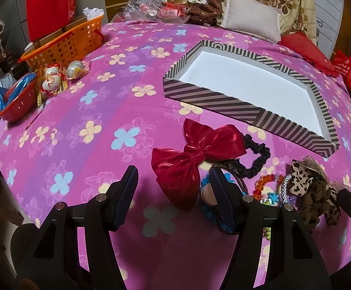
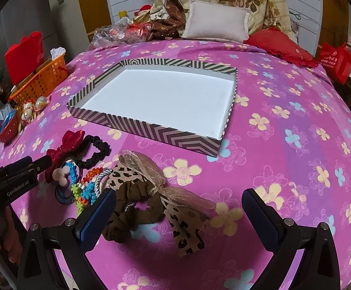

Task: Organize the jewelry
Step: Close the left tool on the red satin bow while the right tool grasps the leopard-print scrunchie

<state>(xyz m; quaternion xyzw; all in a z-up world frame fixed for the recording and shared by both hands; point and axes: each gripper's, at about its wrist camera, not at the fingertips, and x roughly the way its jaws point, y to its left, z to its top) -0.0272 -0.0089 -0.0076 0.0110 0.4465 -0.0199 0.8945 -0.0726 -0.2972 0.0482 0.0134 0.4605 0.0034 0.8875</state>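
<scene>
Pink flowered bedspread (image 2: 284, 125) covers the whole work surface, with pillows and bedding piled at the far end. Striped shallow box (image 2: 165, 134) sits mid-bed, white inside, nothing in it. Orange basket (image 1: 66, 42) and red bowl (image 1: 18, 104) stand at the far left edge. Jewelry pile lies near, just in front of the box: red bow (image 1: 194, 157) on the left, black scrunchie (image 1: 260, 159) touching it, leopard-print scrunchie with ribbon (image 2: 156, 203) on the right, coloured bead bracelets (image 2: 88, 188) between them. Left gripper (image 1: 173, 176): jaws wide apart, gripping nothing, red bow lying between its fingers. Right gripper (image 2: 177, 203): jaws spread, empty, straddling the leopard-print scrunchie, left finger close to the fabric.
</scene>
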